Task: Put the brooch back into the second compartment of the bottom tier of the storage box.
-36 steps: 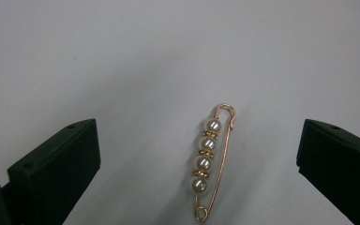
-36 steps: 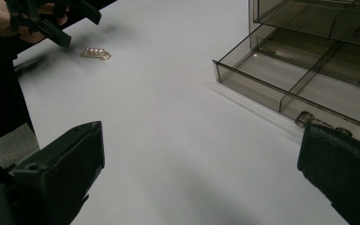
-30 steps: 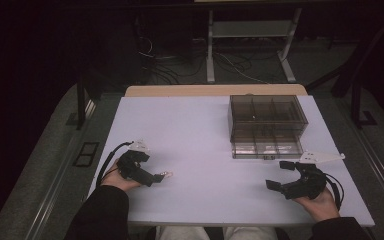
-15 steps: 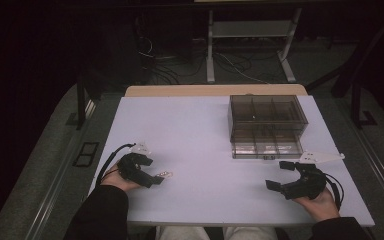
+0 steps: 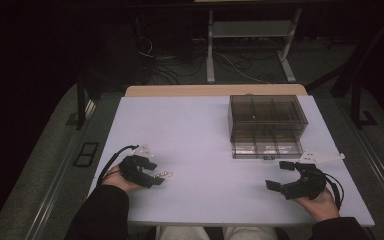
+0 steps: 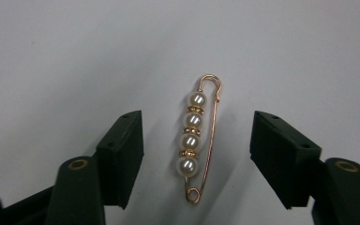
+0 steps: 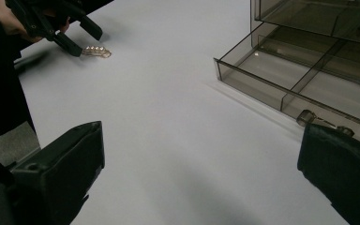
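Between the two black jaws of the left gripper (image 6: 194, 154) lies a gold-coloured metal safety pin strung with four white pearl beads (image 6: 198, 140), flat on the white tabletop (image 6: 65, 56), at the centre of the left gripper view. The jaws have just been closing and now stand about half open, one on each side of the pin with clear table between each pad and the metal, so nothing is gripped yet. The pin runs lengthwise between the pads, beads toward the left pad and bare wire toward the right; judged from that, the gripper is lined up so the pads will meet the pin's long sides rather than its ends.

In the high view the same pin (image 5: 164, 174) sits at the lower left of the frame, just off the tips of the left gripper (image 5: 155, 174), whose hand rests on the table, probably to steady so small a pick.

The right gripper (image 5: 280, 175), at the lower right of the high view, has its jaws spread wide and holds nothing. It waits just in front of the smoke-grey clear plastic drawer box (image 5: 267, 125), whose lower drawer (image 7: 290, 84) is pulled out, its compartments exposed, likely ready to receive the pin.
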`<state>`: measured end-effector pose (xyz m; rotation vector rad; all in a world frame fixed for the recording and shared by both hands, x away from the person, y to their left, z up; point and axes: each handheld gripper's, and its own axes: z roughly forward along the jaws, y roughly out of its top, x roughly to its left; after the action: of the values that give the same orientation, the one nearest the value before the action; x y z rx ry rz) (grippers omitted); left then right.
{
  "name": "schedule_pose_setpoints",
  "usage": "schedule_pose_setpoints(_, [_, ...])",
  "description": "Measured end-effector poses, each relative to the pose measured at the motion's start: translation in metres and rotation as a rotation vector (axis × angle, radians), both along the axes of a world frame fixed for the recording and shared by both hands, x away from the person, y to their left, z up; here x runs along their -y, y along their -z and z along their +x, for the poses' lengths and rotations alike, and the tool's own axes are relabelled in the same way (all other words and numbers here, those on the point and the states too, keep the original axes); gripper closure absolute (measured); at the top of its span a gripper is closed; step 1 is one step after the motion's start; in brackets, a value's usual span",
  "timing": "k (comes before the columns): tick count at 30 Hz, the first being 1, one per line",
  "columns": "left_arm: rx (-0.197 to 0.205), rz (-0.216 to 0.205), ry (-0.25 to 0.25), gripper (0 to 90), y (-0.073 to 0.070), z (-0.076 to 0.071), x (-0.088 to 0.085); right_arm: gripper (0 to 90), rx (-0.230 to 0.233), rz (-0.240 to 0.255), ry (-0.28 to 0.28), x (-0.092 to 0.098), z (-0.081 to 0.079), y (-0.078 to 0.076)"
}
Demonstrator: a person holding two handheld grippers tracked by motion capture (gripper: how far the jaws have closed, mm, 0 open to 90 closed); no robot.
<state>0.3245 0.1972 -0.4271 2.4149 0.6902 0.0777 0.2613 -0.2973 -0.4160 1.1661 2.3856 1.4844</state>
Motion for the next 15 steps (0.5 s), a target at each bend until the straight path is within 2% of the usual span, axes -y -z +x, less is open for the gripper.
schedule_pose_setpoints(6, [0.006,0.0,0.019,47.1,0.0001,0.0,0.0002,0.5,0.002,-0.001,-0.001,-0.0002,0.0,0.0001])
schedule_pose_setpoints(9, [-0.001,-0.003,0.018,49.9,0.0007,-0.0005,0.0011,0.5,0.001,0.001,-0.003,-0.0003,0.0,0.0001])
schedule_pose_setpoints(15, [0.009,0.012,0.033,54.3,0.002,0.0016,0.0015,0.5,0.003,0.005,-0.011,-0.0006,-0.0002,-0.0003])
